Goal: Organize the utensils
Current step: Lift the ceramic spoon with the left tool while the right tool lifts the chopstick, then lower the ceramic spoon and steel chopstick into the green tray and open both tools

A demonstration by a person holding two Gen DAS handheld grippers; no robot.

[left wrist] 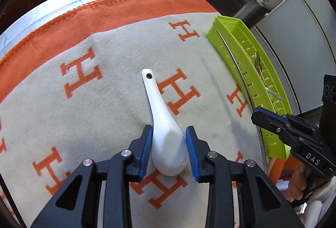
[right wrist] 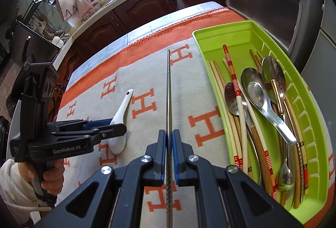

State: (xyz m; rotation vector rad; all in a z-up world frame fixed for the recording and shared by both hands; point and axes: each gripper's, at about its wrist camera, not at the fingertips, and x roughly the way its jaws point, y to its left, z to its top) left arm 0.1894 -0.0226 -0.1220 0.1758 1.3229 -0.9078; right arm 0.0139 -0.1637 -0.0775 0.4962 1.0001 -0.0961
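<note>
From my seat the lime-green plastic tray [right wrist: 247, 28] with the slotted wall is holding a heap of pale wooden chopsticks [right wrist: 222, 102], a red-and-yellow striped chopstick [right wrist: 232, 72] and three shiny metal spoons [right wrist: 260, 98], and it sits right along the table's right edge. My right gripper [right wrist: 169, 140] is clenched on a thin metal chopstick [right wrist: 168, 85] with a twisted handle (held just left of the tray, pointing away from me). My left gripper [left wrist: 169, 145] has its blue pads spread around the bowl of the glossy white ceramic soup spoon [left wrist: 166, 133], not squeezing it; that spoon lies mid-table on the fuzzy cream blanket with orange H letters [left wrist: 84, 123], with plenty of bare blanket around it.
</note>
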